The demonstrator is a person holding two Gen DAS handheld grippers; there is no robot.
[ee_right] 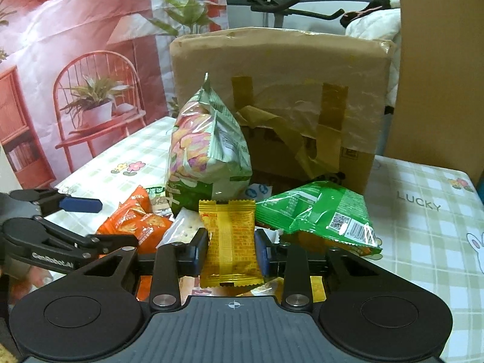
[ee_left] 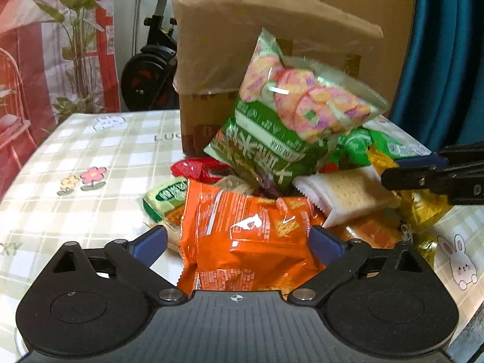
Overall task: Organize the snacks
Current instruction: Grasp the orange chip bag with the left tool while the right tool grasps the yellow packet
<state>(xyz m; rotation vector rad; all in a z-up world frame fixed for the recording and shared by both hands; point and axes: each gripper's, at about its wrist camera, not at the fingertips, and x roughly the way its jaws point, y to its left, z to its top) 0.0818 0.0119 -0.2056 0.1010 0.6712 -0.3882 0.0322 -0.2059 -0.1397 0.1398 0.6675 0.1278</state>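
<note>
My left gripper (ee_left: 239, 240) sits low and level over the table, its blue-padded jaws spread wide to either side of an orange cracker packet (ee_left: 242, 242); the pads stand beside the packet's flanks, and I cannot tell whether they touch it. My right gripper (ee_right: 232, 249) is likewise level, its jaws drawn in against the sides of a yellow snack packet (ee_right: 231, 243), which stands upright between them, pinched at its waist.

The snacks form one heap on the checked tablecloth (ee_left: 90, 157). A large green rice-cracker bag (ee_left: 290, 118) leans tilted atop the heap, its upper edge against the taped cardboard box (ee_left: 230, 39) standing directly behind. Below it lie a white sandwich-biscuit packet (ee_left: 341, 193), a red wrapper (ee_left: 193, 168) and a small green packet (ee_left: 165, 198). In the right wrist view a flat green bag (ee_right: 320, 214) lies just right of my held packet, overlapping other items.

Open cloth extends to the left of the heap in the left wrist view, and to the right of it, printed "LUCKY" (ee_right: 419, 201), in the right wrist view. The box closes off the far side. My two grippers work close together: the left one's fingers (ee_right: 80, 205) cross the lower left of the right wrist view near the orange packets. An exercise bike (ee_left: 151, 69) and a printed backdrop (ee_right: 75, 69) stand beyond the table.
</note>
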